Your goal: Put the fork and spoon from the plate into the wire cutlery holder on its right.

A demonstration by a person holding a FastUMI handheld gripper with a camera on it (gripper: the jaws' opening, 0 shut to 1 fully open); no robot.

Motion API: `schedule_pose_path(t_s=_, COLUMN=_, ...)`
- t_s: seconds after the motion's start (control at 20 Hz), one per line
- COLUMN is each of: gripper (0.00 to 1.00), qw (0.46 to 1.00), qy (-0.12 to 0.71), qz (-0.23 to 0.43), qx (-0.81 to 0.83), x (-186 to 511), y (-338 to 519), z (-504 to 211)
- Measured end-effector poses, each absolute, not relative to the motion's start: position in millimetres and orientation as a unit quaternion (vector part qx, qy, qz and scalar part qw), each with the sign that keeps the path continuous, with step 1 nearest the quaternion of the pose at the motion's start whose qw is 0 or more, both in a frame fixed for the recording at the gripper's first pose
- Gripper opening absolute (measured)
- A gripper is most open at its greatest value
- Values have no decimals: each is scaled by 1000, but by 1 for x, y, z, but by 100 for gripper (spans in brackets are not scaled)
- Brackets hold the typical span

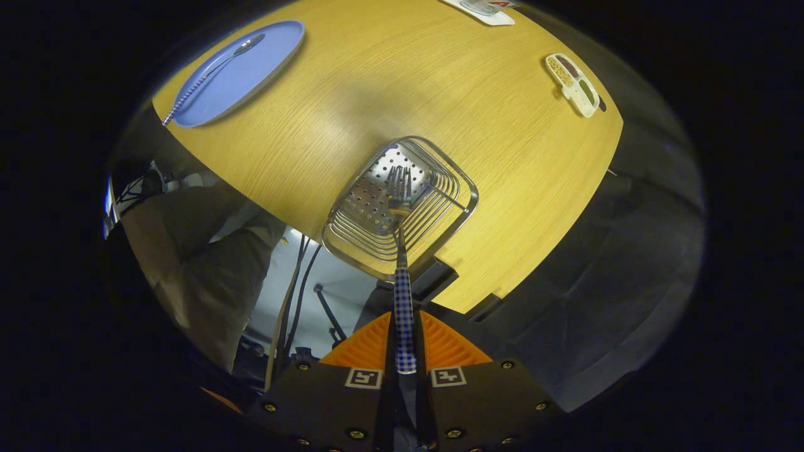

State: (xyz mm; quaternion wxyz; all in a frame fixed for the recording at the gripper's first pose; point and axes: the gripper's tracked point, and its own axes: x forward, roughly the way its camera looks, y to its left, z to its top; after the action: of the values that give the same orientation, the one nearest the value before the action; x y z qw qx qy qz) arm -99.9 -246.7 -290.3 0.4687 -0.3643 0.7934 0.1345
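Pinching fork [404, 301] handle between gripper [405, 342] fingers, tines down inside wire cutlery holder [461, 188]. Not yet released. Spoon [213, 68] left waiting on blue plate [264, 63].

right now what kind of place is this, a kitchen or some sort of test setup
Likely a staged test setup, not a kitchen: a bare wooden table holds just a blue plate with a spoon and a wire cutlery holder, with loose cables below. The gripper is shut on a fork.

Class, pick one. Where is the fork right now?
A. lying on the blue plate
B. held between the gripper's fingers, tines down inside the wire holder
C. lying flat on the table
B: the gripper is shut on the fork, tines inside the wire cutlery holder.
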Motion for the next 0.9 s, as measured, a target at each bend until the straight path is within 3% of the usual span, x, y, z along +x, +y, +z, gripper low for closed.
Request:
schedule_pose_path(t_s=0.05, gripper=16, qw=473, qy=791, qz=131, qx=-365, x=-100, y=-247, z=-291)
schedule_pose_path(t_s=0.1, gripper=28, qw=480, qy=787, qz=127, qx=-366, x=-97, y=-245, z=-287)
schedule_pose_path(t_s=0.15, gripper=28, qw=489, qy=782, qz=124, qx=-366, x=-95, y=-245, z=-285)
schedule_pose_path(t_s=0.3, gripper=98, qw=538, qy=755, qz=105, qx=-361, x=-82, y=-240, z=-275)
schedule_pose_path(t_s=0.65, gripper=95, qw=700, qy=640, qz=56, qx=-313, x=-54, y=-180, z=-235)
schedule_pose_path(t_s=0.9, gripper=96, qw=744, qy=604, qz=61, qx=-279, x=-59, y=-135, z=-215)
